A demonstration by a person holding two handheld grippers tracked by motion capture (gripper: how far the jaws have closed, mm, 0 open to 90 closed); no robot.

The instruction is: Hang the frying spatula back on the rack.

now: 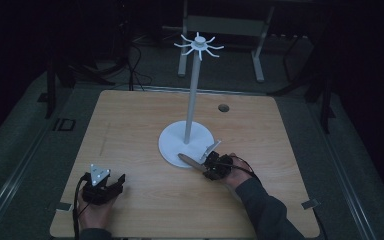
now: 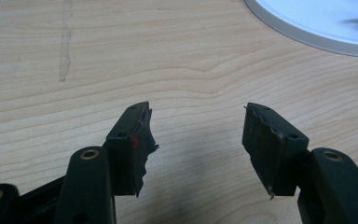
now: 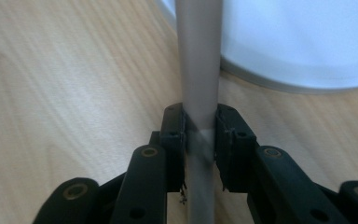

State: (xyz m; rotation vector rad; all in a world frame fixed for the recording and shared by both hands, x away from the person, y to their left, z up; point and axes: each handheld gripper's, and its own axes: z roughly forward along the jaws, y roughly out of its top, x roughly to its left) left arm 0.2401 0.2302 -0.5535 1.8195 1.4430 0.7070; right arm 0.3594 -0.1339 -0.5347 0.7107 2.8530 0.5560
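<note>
Two grippers: right gripper (image 3: 200, 140) clamping flat utensil (image 1: 191, 161), left gripper (image 2: 196, 140) agape

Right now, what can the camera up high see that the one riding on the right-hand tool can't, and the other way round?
High view alone: the stand's tall pole with its hooked crown, the left tool and the whole table.

Right gripper view alone: the jaws closed tight on a grey flat handle, seen close up.

Both: the right tool, the stand's white round base and wood tabletop.
</note>
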